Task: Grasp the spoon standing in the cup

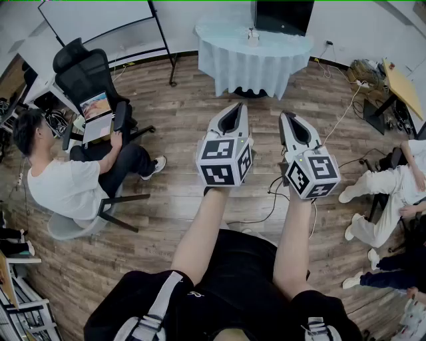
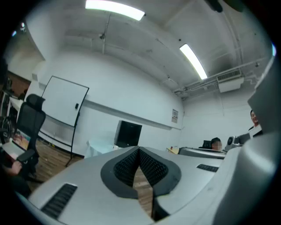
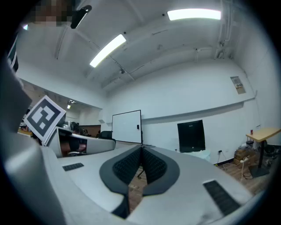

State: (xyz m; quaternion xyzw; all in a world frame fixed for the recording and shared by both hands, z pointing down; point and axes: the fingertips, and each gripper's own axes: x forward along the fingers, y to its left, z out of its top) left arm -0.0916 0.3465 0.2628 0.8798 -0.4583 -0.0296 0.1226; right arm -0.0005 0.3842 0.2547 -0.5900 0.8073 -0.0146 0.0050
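We look down on a wide room with a wood floor (image 1: 186, 133) and white walls. Against the far wall stands a round table (image 1: 253, 66) under a pale cloth, with a dark monitor (image 1: 283, 16) at its back edge. A whiteboard (image 1: 100, 20) on a stand is off to its left. Near the whiteboard a black chair (image 1: 83, 73) faces a seated person (image 1: 63, 180), who has a laptop (image 1: 96, 110) open in front. Another person (image 1: 393, 183) in pale clothes sits at the right edge, near a yellow desk (image 1: 403, 86). A thin cable (image 1: 266, 213) trails over the floor.

We hold both grippers out in front, side by side and well short of the table. The left gripper (image 1: 234, 105) points toward the table, its jaws pressed together with nothing between them. The right gripper (image 1: 287, 114) sits just beside it, its jaws likewise closed tight and empty. Each carries its marker cube at the near end, just above our forearms.

On the tabletop, just left of the monitor, stands a small pale object (image 1: 253, 36). It is too small for us to tell whether it is the cup with the spoon. Both grippers are well apart from it.
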